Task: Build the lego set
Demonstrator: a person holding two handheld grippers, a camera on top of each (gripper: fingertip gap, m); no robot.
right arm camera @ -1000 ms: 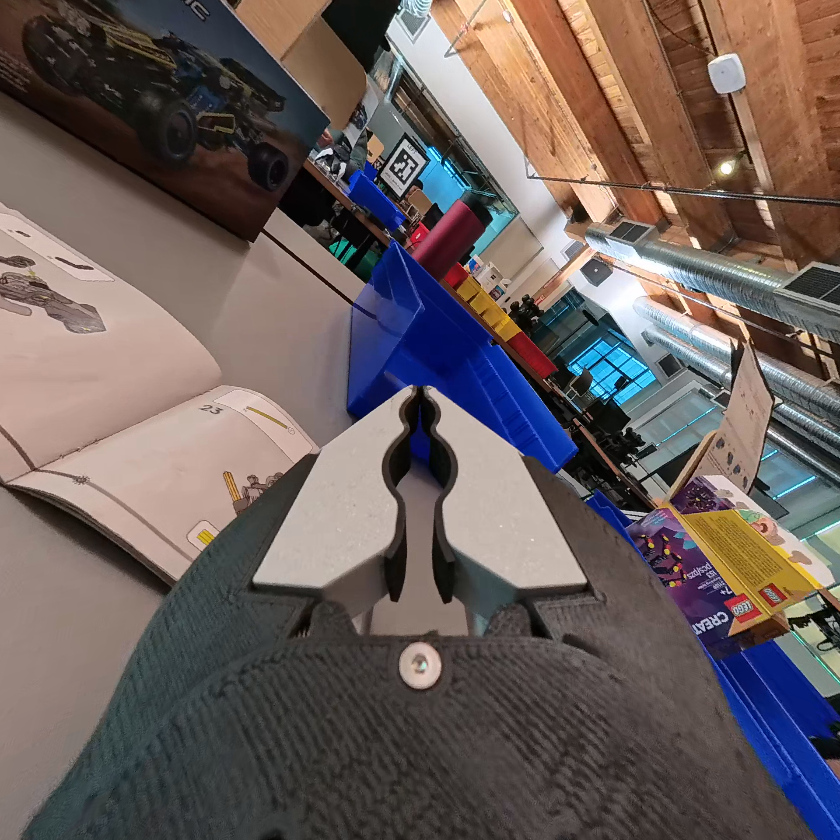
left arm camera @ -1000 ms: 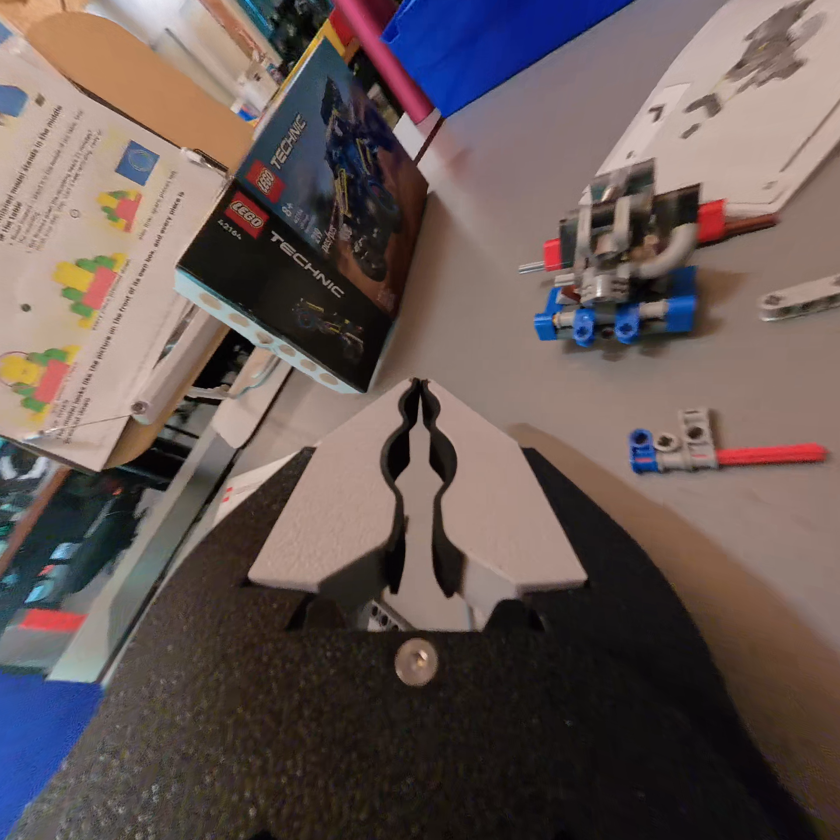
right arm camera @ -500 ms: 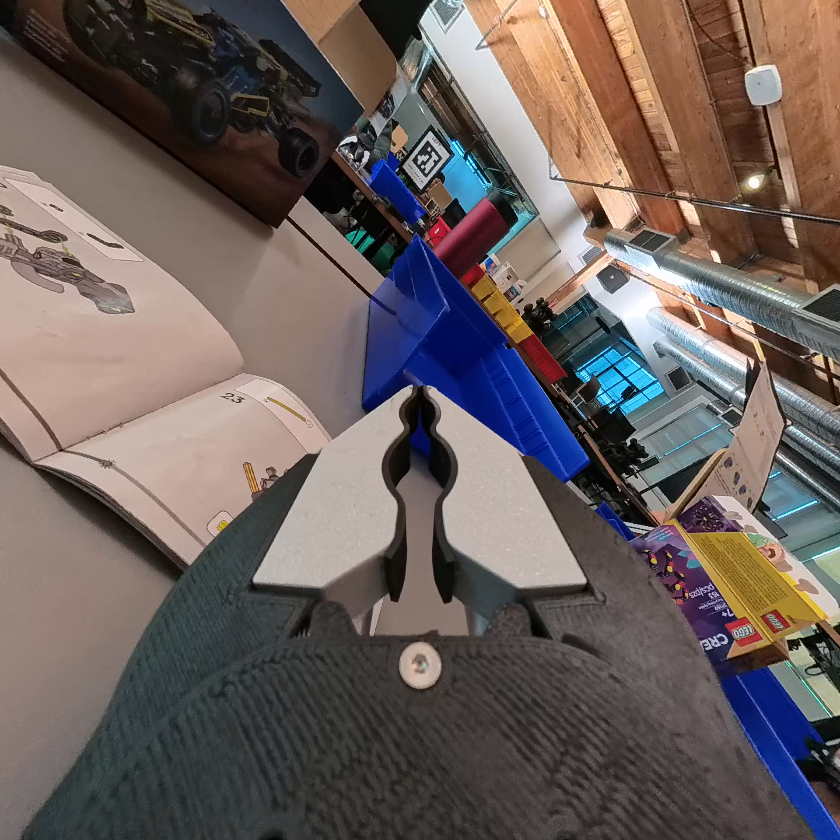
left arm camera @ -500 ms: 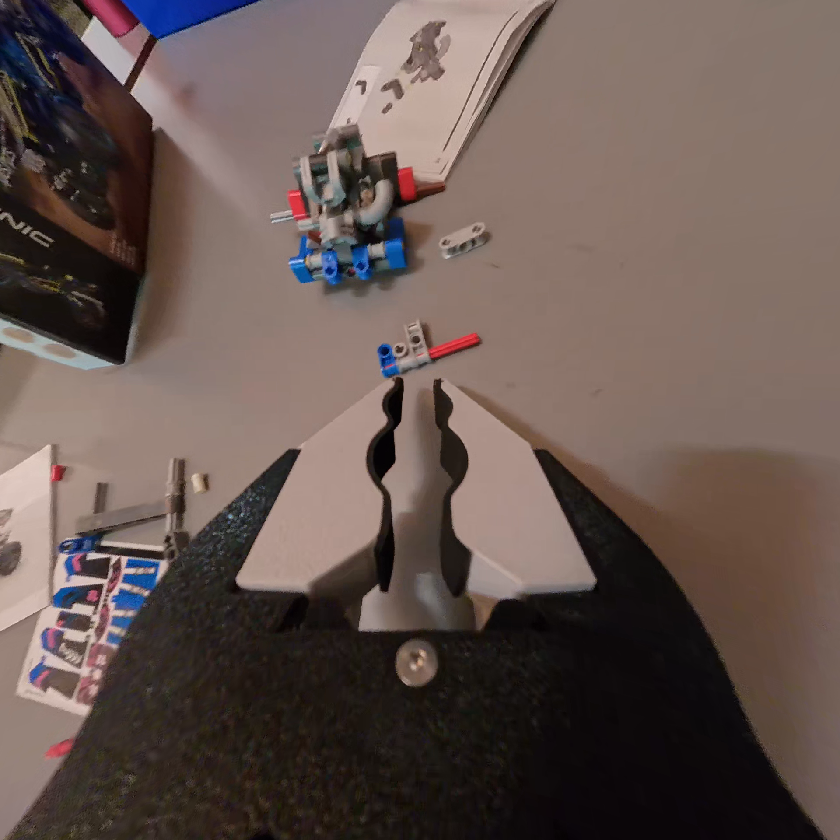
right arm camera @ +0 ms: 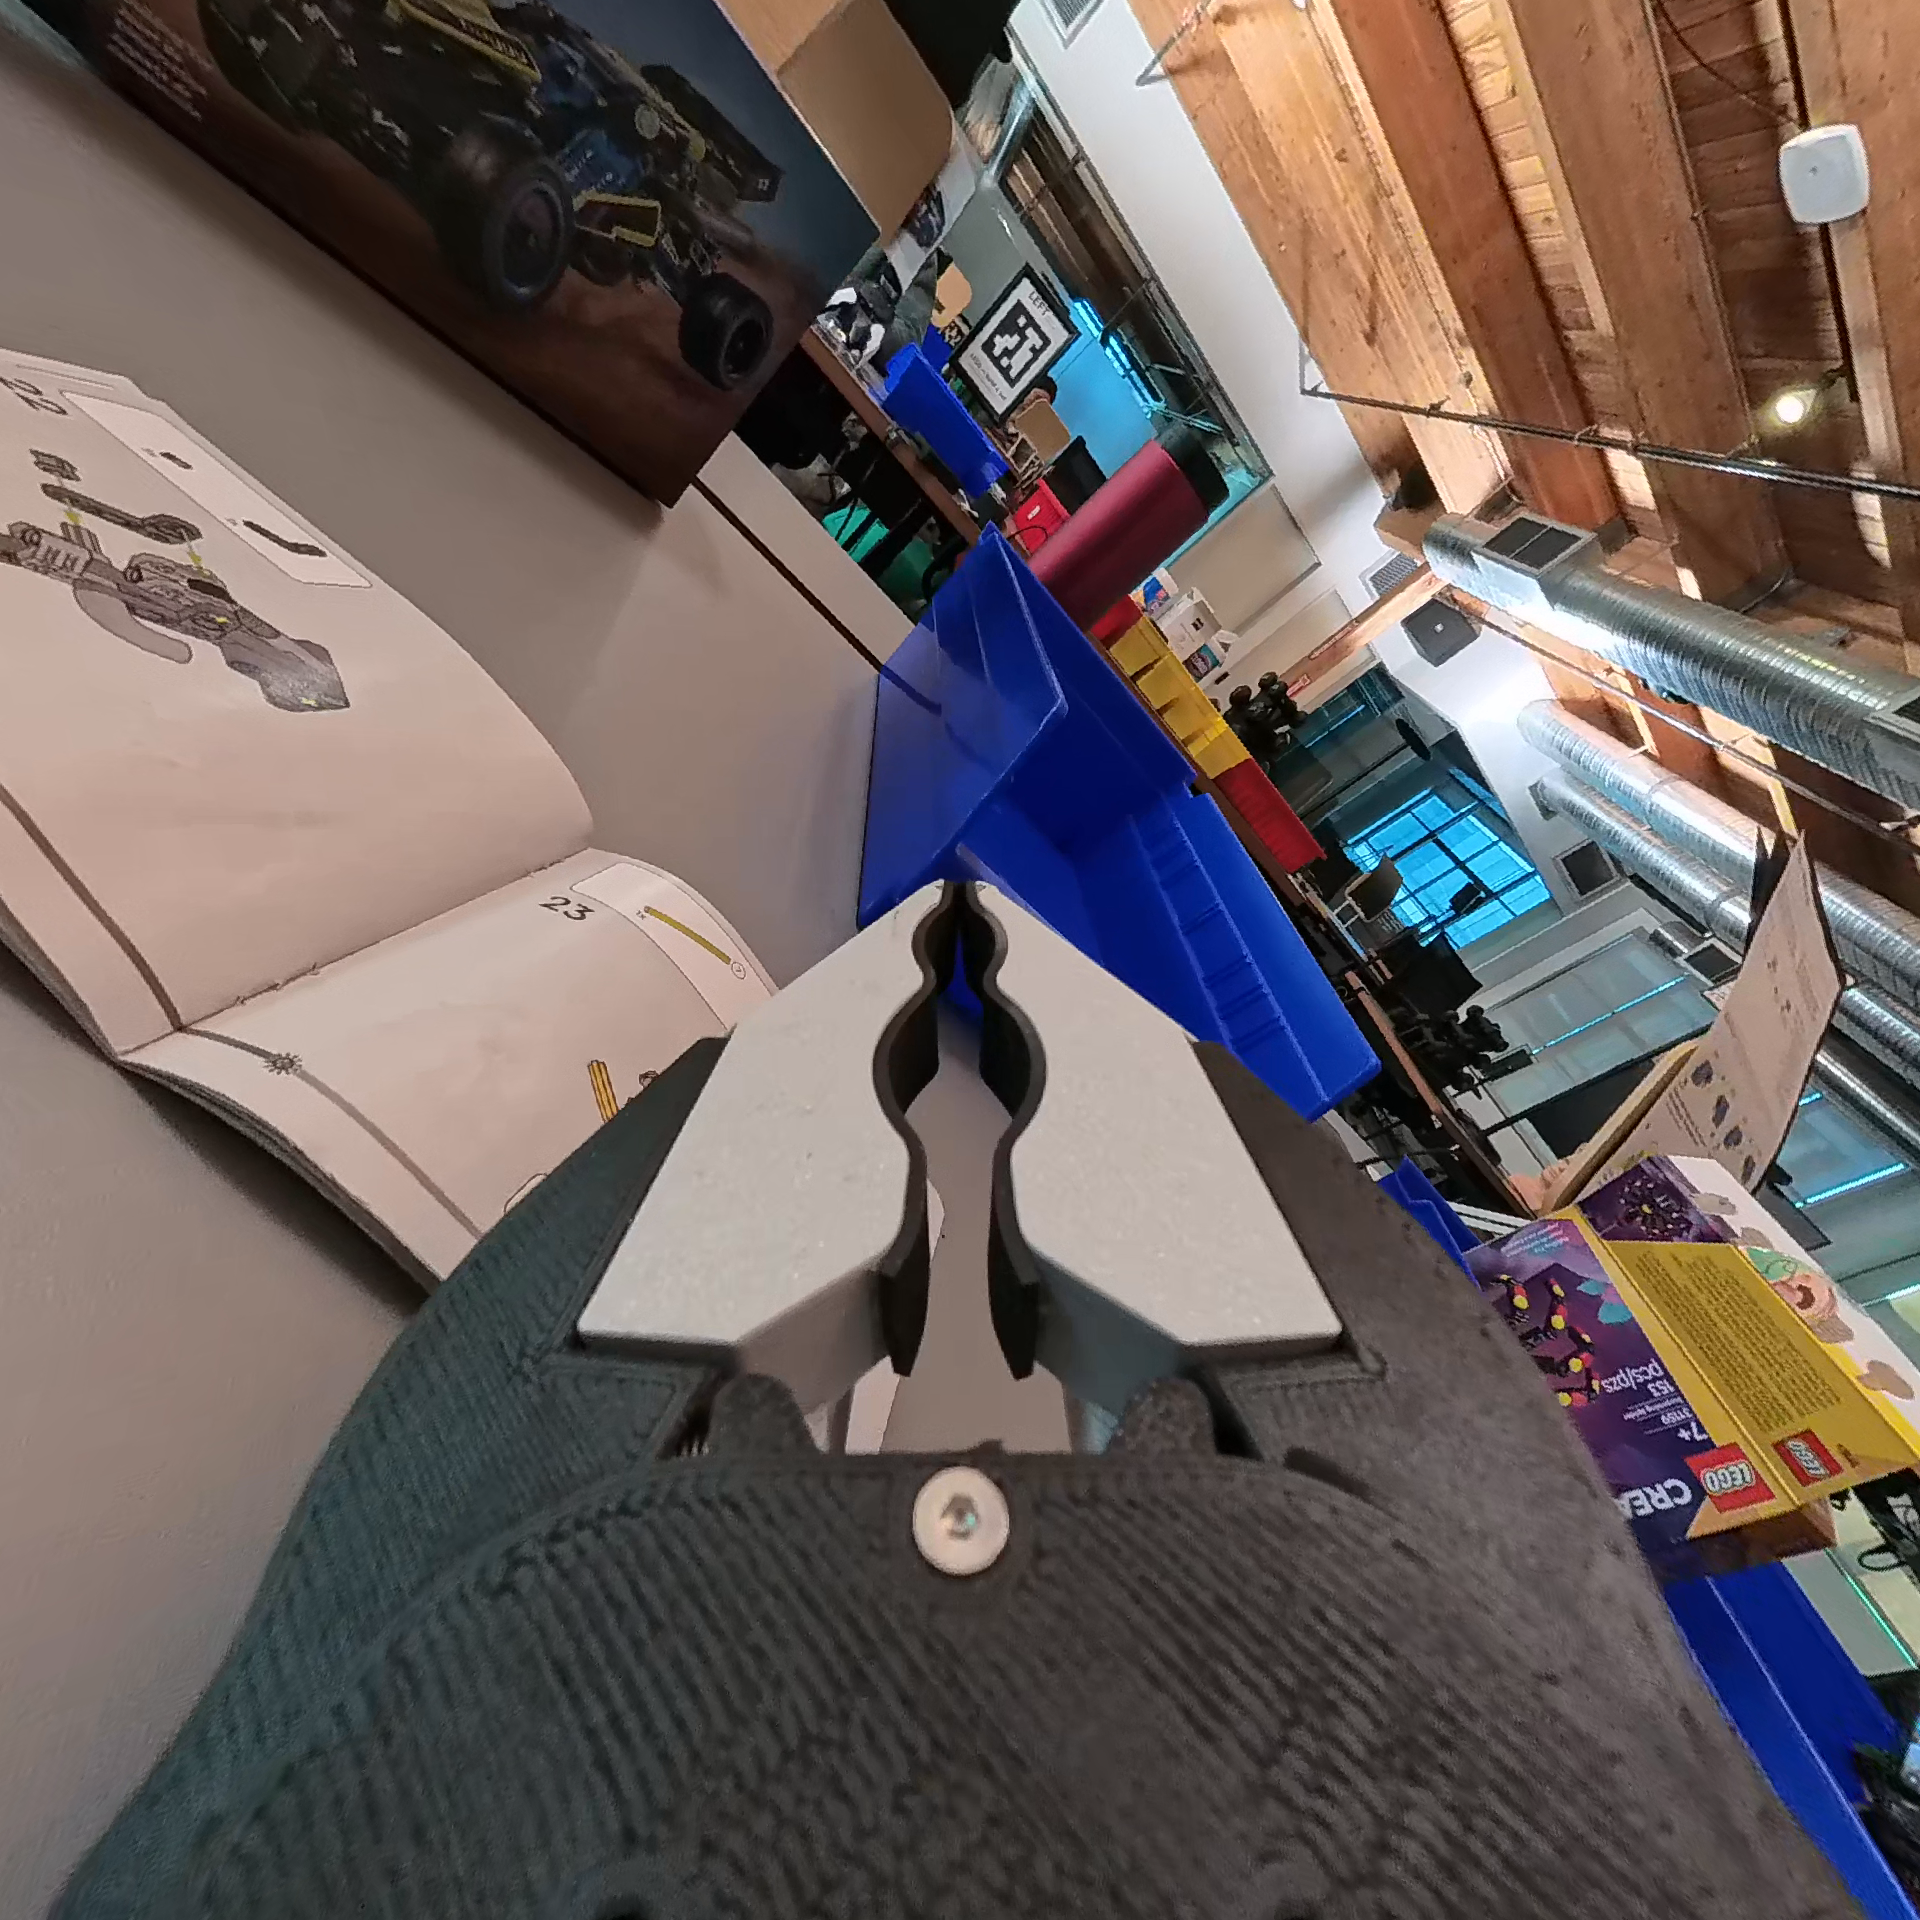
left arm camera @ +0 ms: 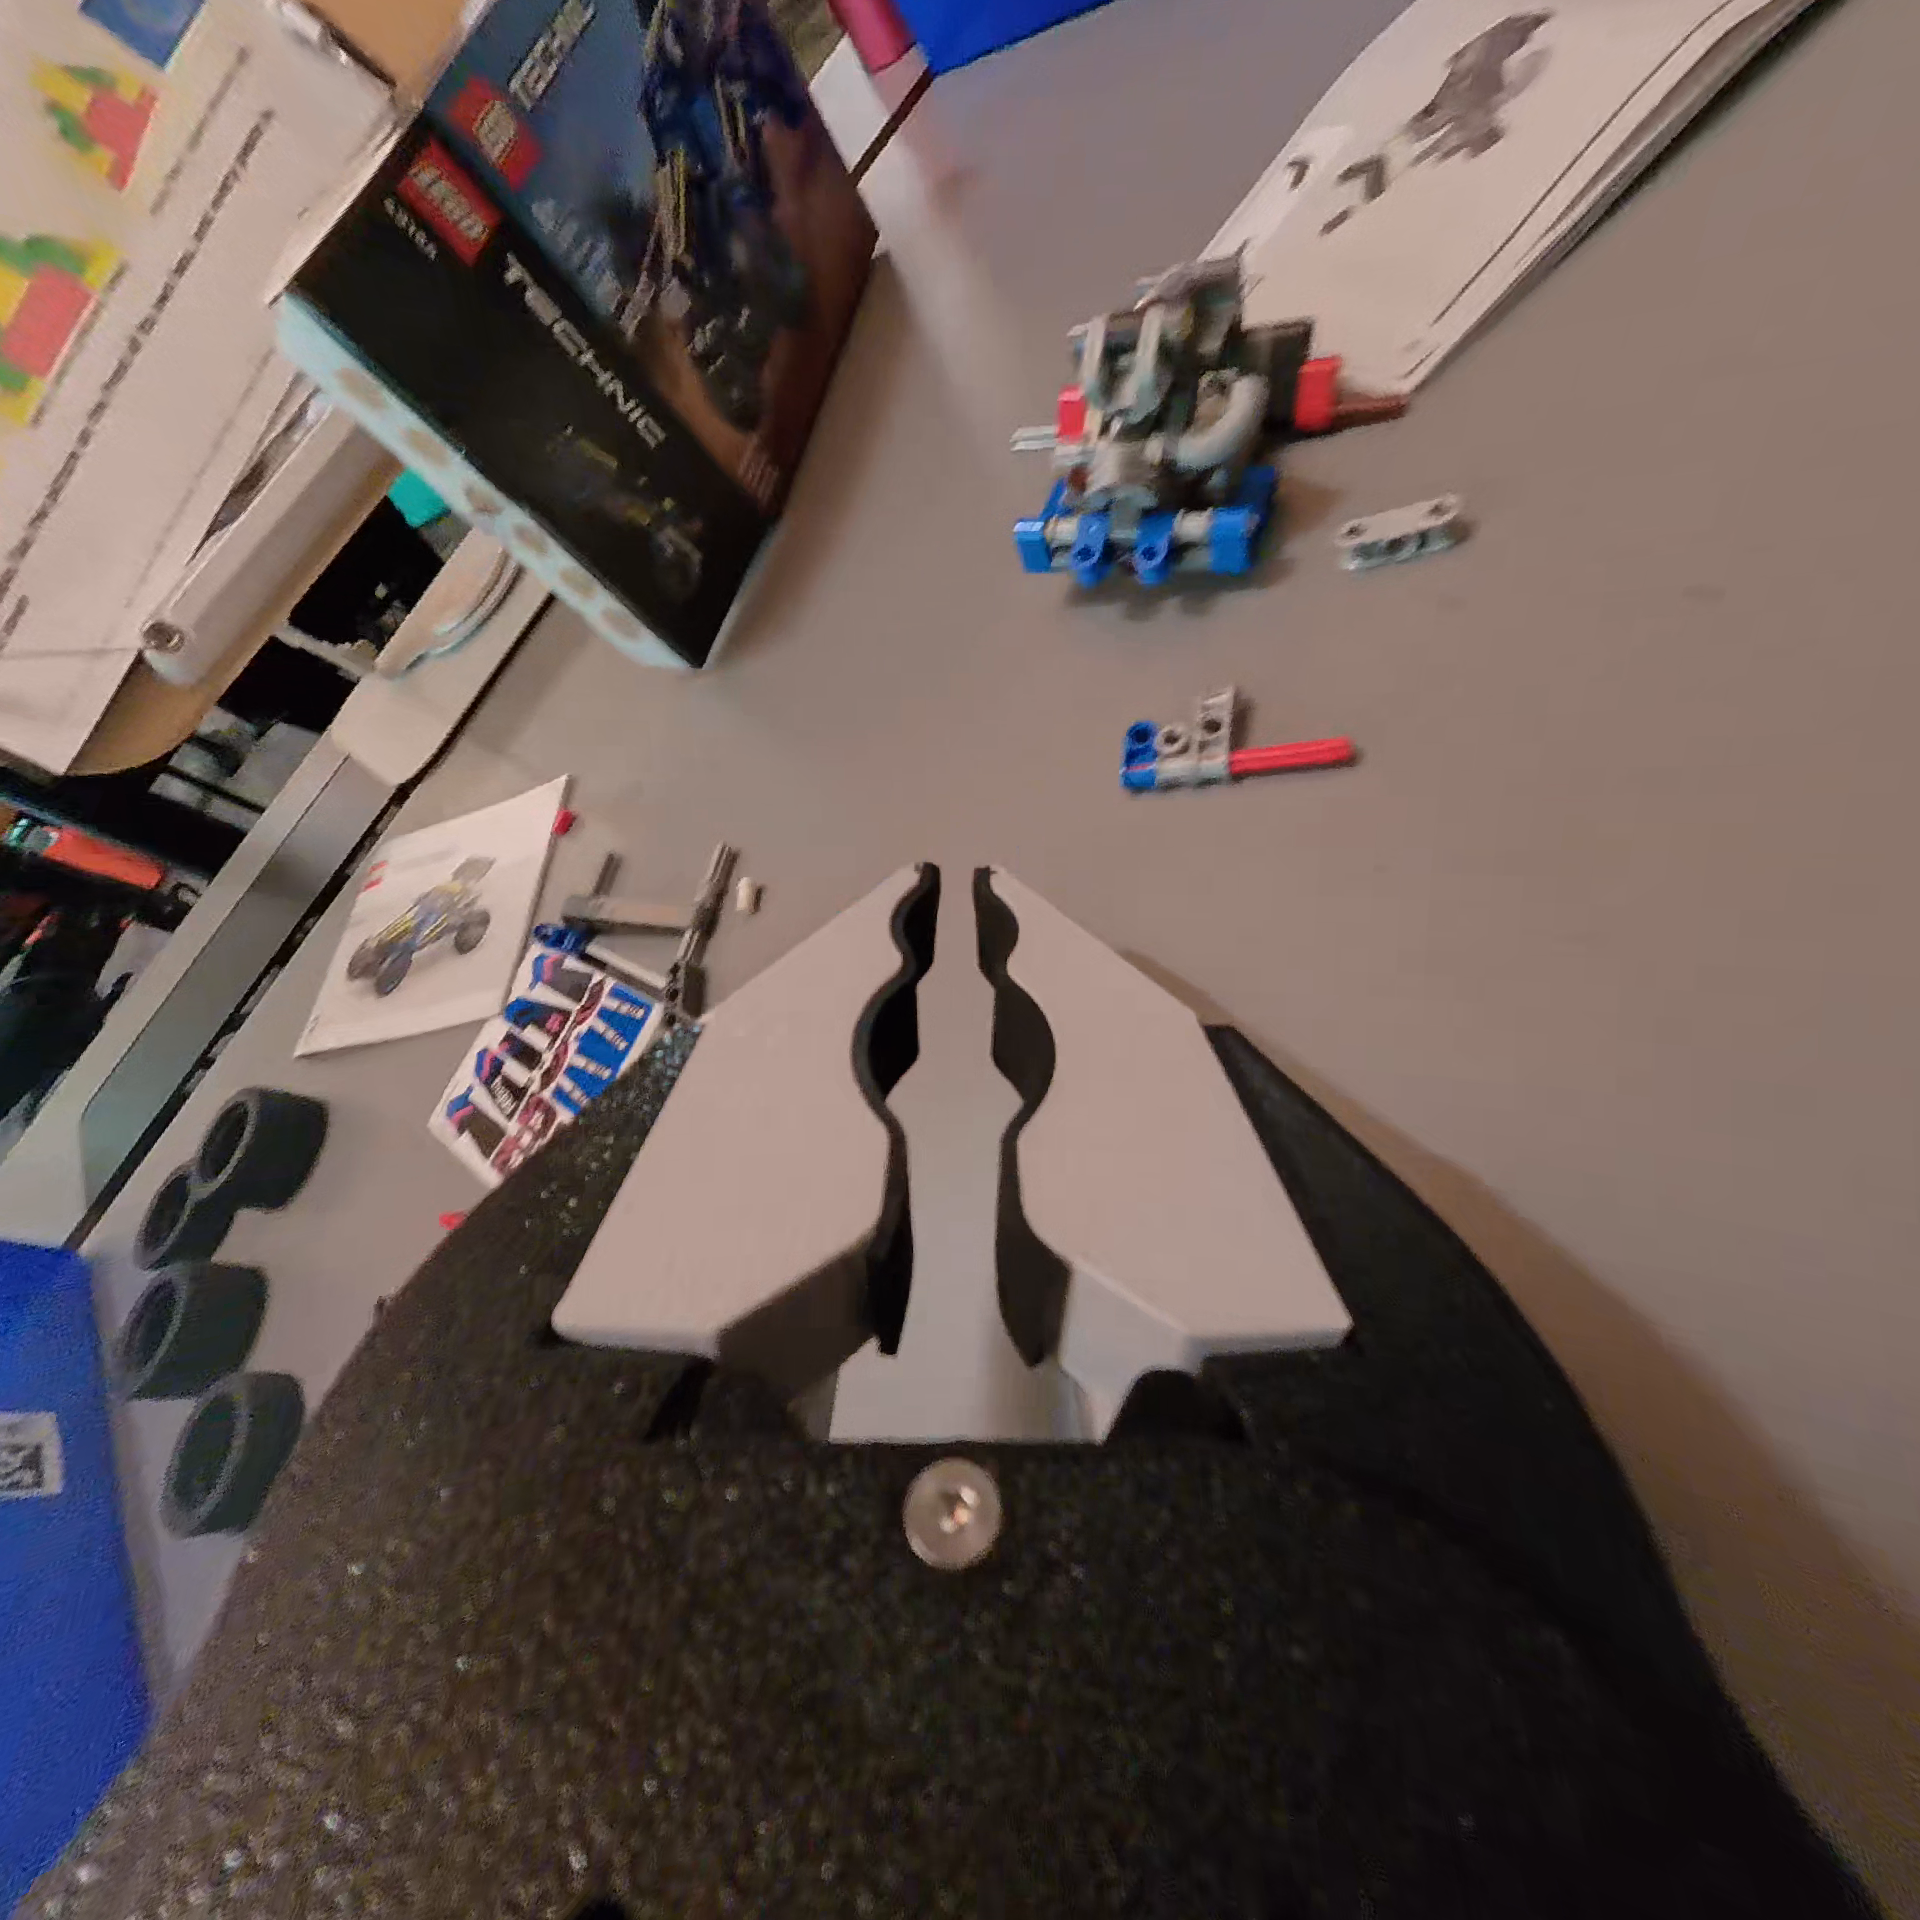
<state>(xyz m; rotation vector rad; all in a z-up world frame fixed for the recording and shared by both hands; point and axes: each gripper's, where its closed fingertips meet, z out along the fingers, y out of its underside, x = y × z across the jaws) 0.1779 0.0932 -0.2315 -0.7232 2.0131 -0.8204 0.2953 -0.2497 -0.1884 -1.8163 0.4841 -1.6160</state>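
Holds nothing in the left gripper (left arm camera: 956,873): fingertips a narrow slit apart, only bare grey table (left arm camera: 1558,935) showing between them. Hangs above the tabletop, touching no piece. Lies nearest ahead, a little to the right: a small blue, grey and red axle piece (left arm camera: 1226,750), flat on the table and apart from the tips. Farther off on the same side sits a partly built grey, blue and red assembly (left arm camera: 1164,436), with a short grey beam (left arm camera: 1403,532) just to its right and an open instruction booklet (left arm camera: 1455,187) beyond, at the far right. To the near left: dark rods (left arm camera: 665,914), a blue-patterned sticker sheet (left arm camera: 551,1049), a leaflet (left arm camera: 436,925) and, nearer still, black tyres (left arm camera: 239,1164). Stands at the far left a dark set box (left arm camera: 623,312) by the table's edge.

Grips nothing in the right gripper (right arm camera: 956,891) either: fingertips clenched together, tip against tip. Points up and away, low over the table, with the open booklet just to its left and a blue bin (right arm camera: 1091,810) right ahead; cannot tell whether the tips touch the bin.

Smooth, matt grey tabletop, level and unbroken between the scattered pieces. Beyond it, a large workshop-like room: wooden ceiling (right arm camera: 1455,208), silver ducts (right arm camera: 1714,675), more bins in blue, yellow and red, a maroon cylinder (right arm camera: 1122,520), a purple and yellow box (right arm camera: 1683,1351) at the right, and bright windows far off.
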